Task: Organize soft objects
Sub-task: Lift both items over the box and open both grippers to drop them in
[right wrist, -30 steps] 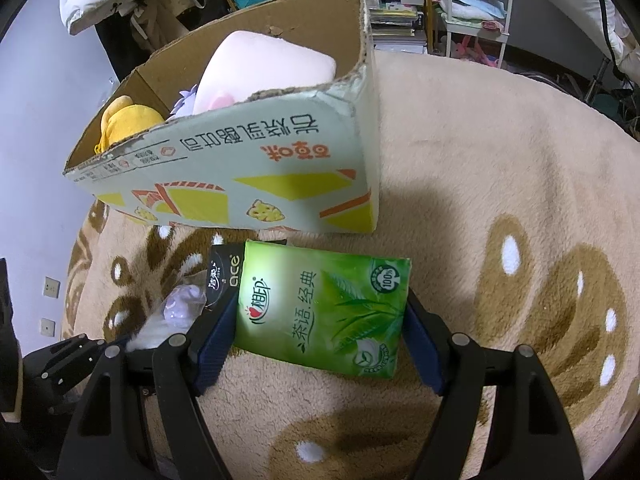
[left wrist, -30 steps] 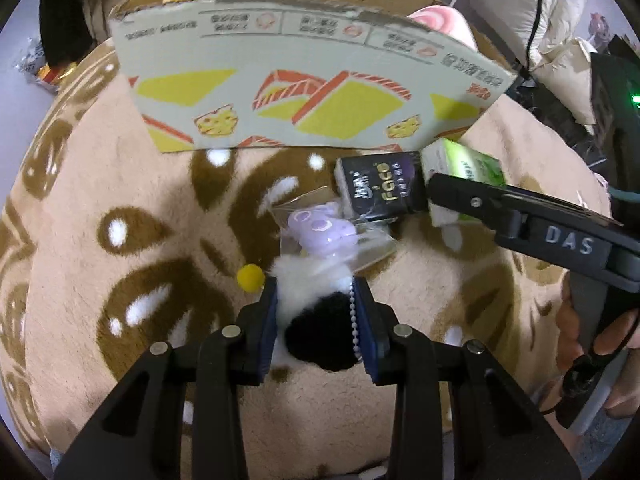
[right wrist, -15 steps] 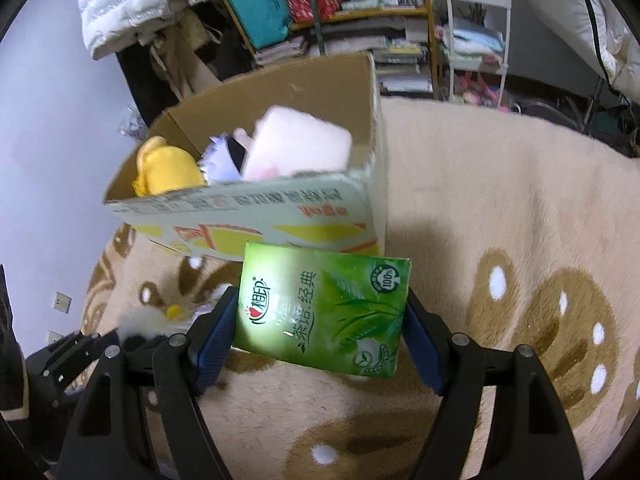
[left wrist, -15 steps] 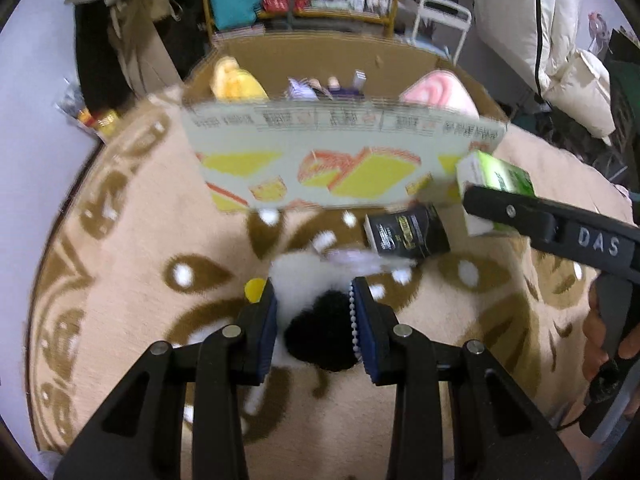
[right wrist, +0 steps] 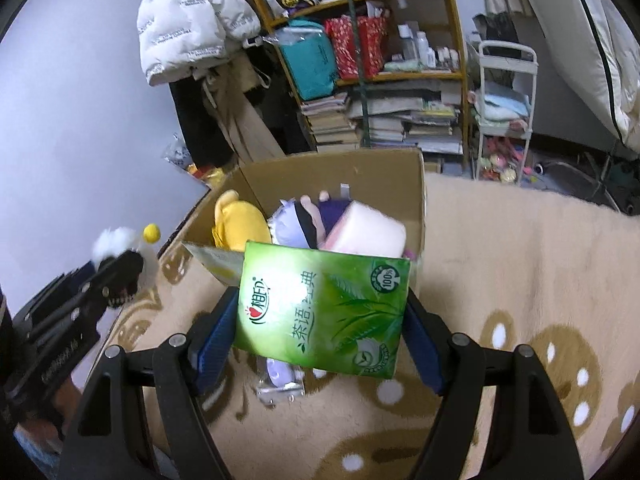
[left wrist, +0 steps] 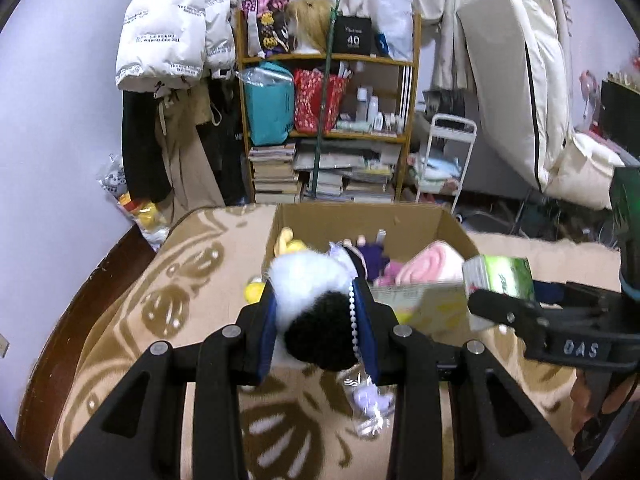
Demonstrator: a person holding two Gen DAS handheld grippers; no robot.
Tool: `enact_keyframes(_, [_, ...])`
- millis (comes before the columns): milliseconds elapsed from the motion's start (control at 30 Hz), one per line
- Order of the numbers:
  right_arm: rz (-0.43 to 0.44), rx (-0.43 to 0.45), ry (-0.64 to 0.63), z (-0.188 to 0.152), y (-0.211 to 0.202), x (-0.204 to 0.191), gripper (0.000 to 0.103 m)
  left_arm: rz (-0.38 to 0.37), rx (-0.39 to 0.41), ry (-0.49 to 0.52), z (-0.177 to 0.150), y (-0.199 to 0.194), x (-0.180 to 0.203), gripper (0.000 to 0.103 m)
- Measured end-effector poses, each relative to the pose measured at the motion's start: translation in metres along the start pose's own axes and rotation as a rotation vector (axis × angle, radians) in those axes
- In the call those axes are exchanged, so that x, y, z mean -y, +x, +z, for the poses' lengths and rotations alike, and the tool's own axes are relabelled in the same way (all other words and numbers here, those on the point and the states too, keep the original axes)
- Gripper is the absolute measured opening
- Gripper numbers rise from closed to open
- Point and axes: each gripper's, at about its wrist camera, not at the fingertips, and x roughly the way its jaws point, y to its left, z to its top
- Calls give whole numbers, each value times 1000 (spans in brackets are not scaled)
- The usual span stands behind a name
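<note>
My left gripper is shut on a black and white fluffy plush with a bead chain, held above the rug in front of the cardboard box. It shows at the left of the right wrist view. My right gripper is shut on a green tissue pack, held at the box's near right corner; the pack also shows in the left wrist view. The box holds a yellow plush, a purple doll and a pink pillow.
A small bagged purple toy lies on the beige patterned rug below my grippers; it also shows in the right wrist view. A bookshelf, hanging coats and a white cart stand behind the box.
Both grippers have risen with their loads and tilted up, so the box's inside and the room behind now show. The bagged toy stays on the rug below.
</note>
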Motion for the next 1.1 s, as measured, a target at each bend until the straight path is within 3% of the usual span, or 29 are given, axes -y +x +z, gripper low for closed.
enact_keyframes(333, [-22,62,-51,50,-3,1,81,13,96,72,47,23,-3,33])
enact_keyframes(567, [-37,94,-83,79,9,8,81,21,99,85,74,63,-1,34])
enact_keyframes(1100, [8,96,-17,80,63,41,81,-8,-3,81,53,128,10,34])
